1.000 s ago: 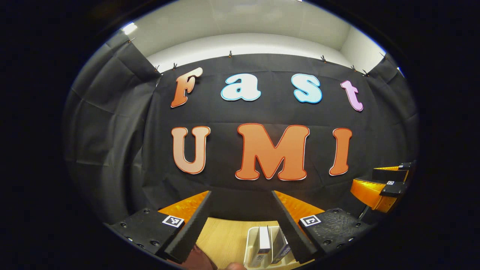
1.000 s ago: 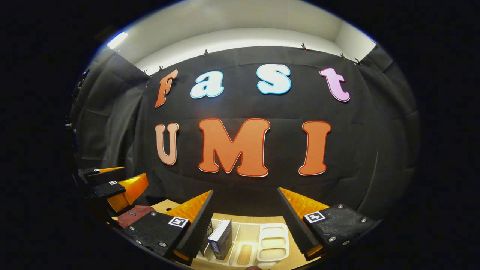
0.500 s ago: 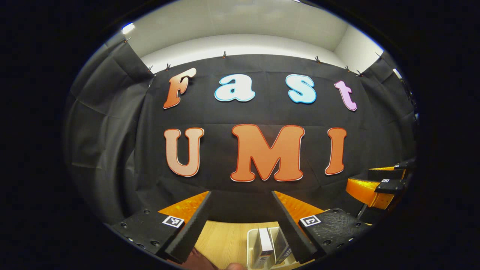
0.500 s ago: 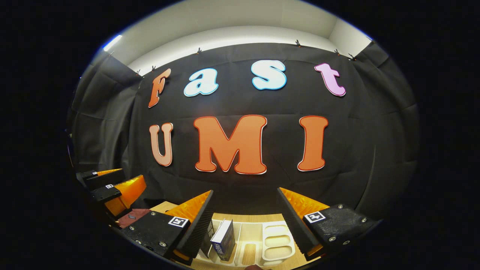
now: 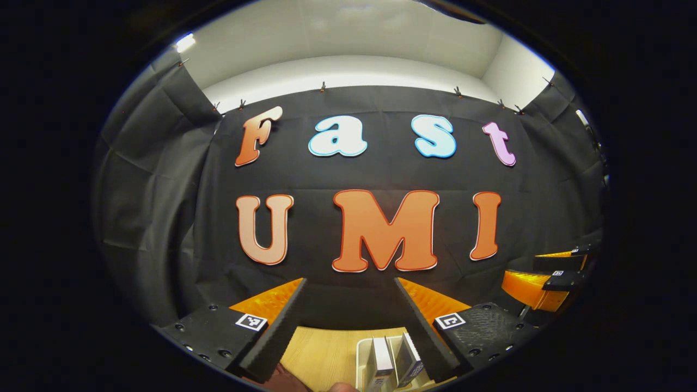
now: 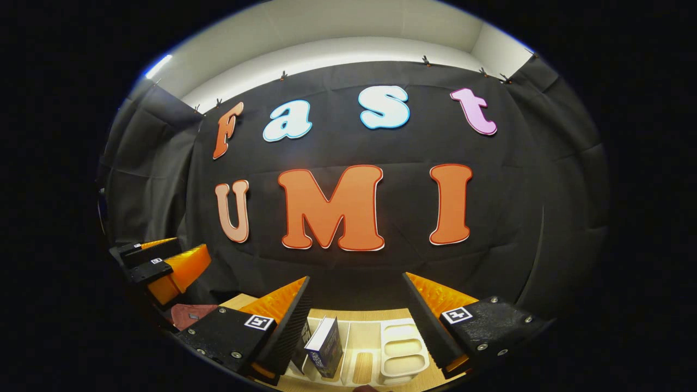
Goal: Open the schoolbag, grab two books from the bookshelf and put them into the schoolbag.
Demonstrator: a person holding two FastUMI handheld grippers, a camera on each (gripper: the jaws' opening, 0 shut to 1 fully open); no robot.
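In the left gripper view my left gripper (image 5: 349, 281) is open and empty, held high and facing the booth wall. Below its fingers two upright books (image 5: 381, 362) stand in a white bookshelf rack (image 5: 360, 354). A maroon corner of the schoolbag (image 5: 277, 378) peeks out at the bottom edge. In the right gripper view my right gripper (image 6: 356, 276) is also open with nothing between its fingers. Under it a blue-covered book (image 6: 325, 348) leans in the white rack (image 6: 403, 354). The schoolbag (image 6: 188, 313) lies at lower left, mostly hidden.
The rack and bag sit on a light wooden table (image 5: 321, 348). The black cloth wall stands close behind it. The right gripper (image 5: 536, 269) shows at the left view's right edge, and the left gripper (image 6: 182, 253) at the right view's left edge.
The left gripper view has tilted slightly upward, so less of the table and books shows. The right gripper view has dipped and drifted slightly. Both grippers stay open.
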